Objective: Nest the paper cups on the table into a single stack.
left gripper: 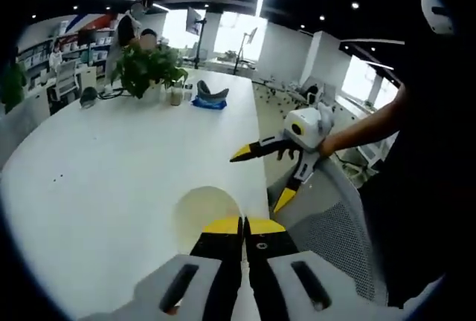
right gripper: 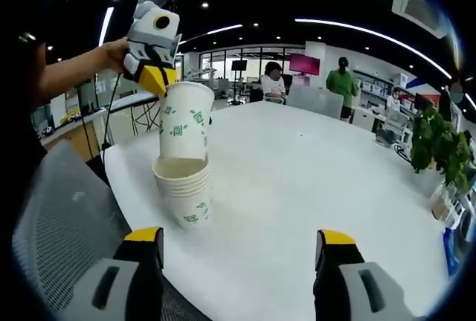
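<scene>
While our left gripper (right gripper: 158, 76) pinches the last cup (right gripper: 184, 122) just above the stack (right gripper: 186, 191), we judge nesting nearly done; our right gripper (right gripper: 236, 261) waits spread.

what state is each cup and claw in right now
held paper cup: upright, gripped at its rim, hanging just above the stack's mouth, not yet nested
cup stack: upright on the white table, mouth open
left claw: shut on the held cup's rim
right claw: open, holding nothing, its jaws set wide apart
potted plant: upright on the table's far side
</scene>
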`<state>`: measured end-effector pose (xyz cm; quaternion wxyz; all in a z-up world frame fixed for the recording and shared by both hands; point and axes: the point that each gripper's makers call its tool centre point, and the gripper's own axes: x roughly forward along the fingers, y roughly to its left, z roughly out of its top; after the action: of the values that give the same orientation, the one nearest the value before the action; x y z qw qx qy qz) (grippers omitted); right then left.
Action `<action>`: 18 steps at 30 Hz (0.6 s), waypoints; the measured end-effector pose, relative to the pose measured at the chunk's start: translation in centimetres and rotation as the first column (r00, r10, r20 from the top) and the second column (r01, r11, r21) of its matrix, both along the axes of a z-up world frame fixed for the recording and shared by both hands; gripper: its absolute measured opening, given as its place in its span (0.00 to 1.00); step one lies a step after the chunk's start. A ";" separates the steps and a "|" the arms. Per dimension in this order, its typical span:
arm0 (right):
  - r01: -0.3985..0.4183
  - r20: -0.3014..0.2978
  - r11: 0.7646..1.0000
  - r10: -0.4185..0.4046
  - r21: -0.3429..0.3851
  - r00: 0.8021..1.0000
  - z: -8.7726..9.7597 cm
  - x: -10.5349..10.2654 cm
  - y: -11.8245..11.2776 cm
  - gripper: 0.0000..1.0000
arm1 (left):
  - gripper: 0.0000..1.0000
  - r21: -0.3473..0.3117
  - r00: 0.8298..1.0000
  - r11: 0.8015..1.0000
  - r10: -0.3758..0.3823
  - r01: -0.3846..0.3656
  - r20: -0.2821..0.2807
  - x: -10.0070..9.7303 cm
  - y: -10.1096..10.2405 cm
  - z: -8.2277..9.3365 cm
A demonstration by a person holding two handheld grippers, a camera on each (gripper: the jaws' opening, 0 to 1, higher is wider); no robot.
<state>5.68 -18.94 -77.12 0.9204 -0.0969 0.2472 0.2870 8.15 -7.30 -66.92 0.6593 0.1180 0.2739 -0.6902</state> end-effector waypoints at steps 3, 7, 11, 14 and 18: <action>0.000 -0.002 1.000 0.000 -0.002 1.000 0.0 0.0 0.0 0.85 | 0.00 0.013 1.000 1.000 -0.011 0.010 0.017 -0.1 -0.2 -0.2; 0.000 -0.003 1.000 0.000 -0.001 1.000 0.0 0.0 0.0 0.85 | 0.00 0.056 0.998 0.998 -0.038 0.035 0.042 -0.5 -0.4 -1.1; 0.002 -0.005 1.000 -0.002 -0.003 1.000 -0.1 0.0 -0.1 0.84 | 0.00 0.098 0.995 0.993 -0.070 0.063 0.070 -1.1 -0.6 -1.9; 0.001 -0.006 1.000 -0.001 -0.006 1.000 -0.2 0.0 -0.1 0.84 | 0.00 0.119 0.992 0.989 -0.096 0.085 0.084 -1.3 -0.7 -2.6; 0.003 -0.008 1.000 -0.003 -0.009 1.000 -0.2 0.0 -0.2 0.84 | 0.00 0.131 0.989 0.986 -0.114 0.101 0.094 -0.9 -0.4 -3.2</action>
<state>5.66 -19.13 -77.36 0.9194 -0.0993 0.2525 0.2849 7.21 -7.71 -70.14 0.6254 0.2088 0.2762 -0.6992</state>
